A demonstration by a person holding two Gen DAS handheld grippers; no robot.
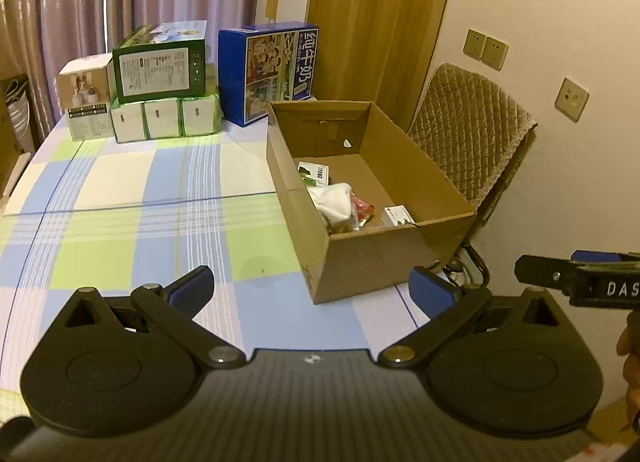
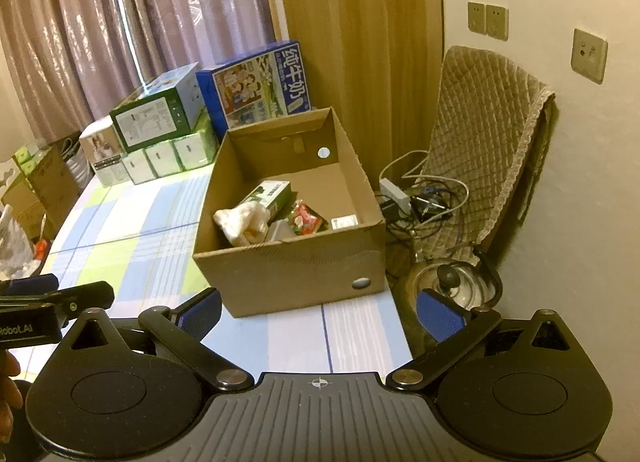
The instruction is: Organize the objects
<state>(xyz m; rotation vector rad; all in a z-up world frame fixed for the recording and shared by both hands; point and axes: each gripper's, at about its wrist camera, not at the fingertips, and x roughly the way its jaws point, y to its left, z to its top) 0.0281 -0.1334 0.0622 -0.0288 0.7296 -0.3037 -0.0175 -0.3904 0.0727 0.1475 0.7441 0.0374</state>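
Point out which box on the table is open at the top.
The plain brown cardboard box, nearest both grippers: its top is open, showing loose items inside. The blue milk carton box and the green-and-white boxes behind are printed and closed.

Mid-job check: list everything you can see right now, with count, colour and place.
cardboard box: 1, brown, open, table's right side
white cloth: 1, in box
green carton: 1, in box
red packet: 1, in box
small white box: 1, in box
blue milk carton: 1, table's far end
stacked product boxes: several, green and white, far end
chair: 1, beige quilted, right of table
left gripper: open, empty
right gripper: open, empty
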